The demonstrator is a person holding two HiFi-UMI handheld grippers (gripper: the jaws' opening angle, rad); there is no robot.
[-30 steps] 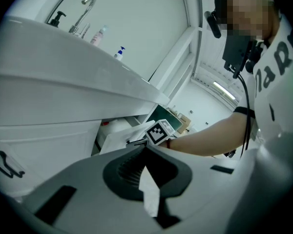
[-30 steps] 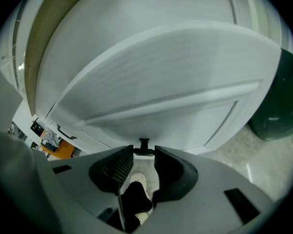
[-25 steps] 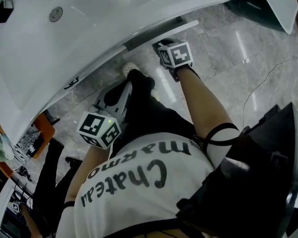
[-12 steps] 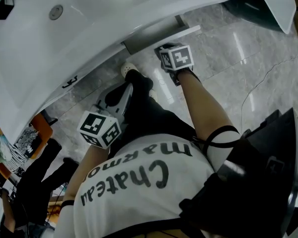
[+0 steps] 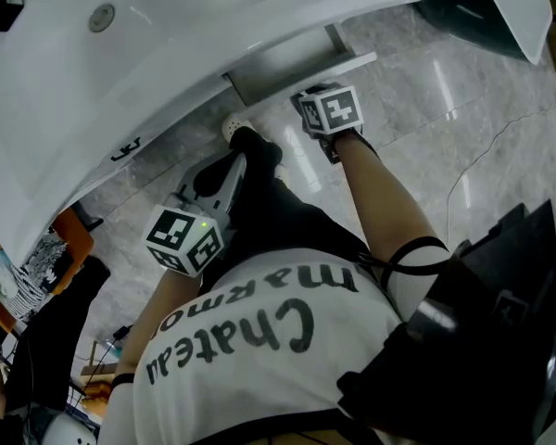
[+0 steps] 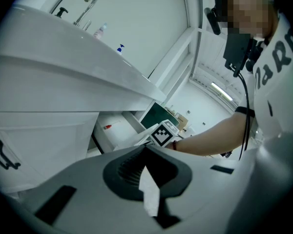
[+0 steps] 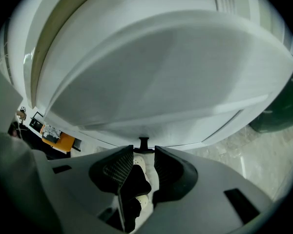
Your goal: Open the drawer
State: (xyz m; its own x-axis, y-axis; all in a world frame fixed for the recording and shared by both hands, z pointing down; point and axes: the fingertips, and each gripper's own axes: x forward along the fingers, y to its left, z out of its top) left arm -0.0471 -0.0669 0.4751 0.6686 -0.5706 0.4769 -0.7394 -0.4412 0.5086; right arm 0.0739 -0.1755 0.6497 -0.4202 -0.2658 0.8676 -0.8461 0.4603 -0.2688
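Observation:
Under the white sink counter (image 5: 120,72), a white drawer (image 5: 301,63) stands partly pulled out; its inside shows in the left gripper view as the drawer (image 6: 118,126). My right gripper (image 5: 309,91) is at the drawer front, jaws shut on the small black drawer handle (image 7: 143,143) that sits between its tips. In the right gripper view the drawer front (image 7: 161,77) fills the picture above my right gripper (image 7: 143,152). My left gripper (image 5: 233,163) hangs lower left, apart from the drawer. Its jaws meet at the tips, shut on nothing, as my left gripper (image 6: 146,149) shows.
The person's shoe (image 5: 239,130) stands on the grey marble floor (image 5: 445,109) just below the drawer. A dark bin (image 5: 482,12) is at the top right. An orange stool (image 5: 65,244) stands at the left. A black pack (image 5: 473,341) hangs at the person's right side.
The drawer front has slid out from under the sink counter, and my right gripper has come back with it. The left gripper has stayed put.

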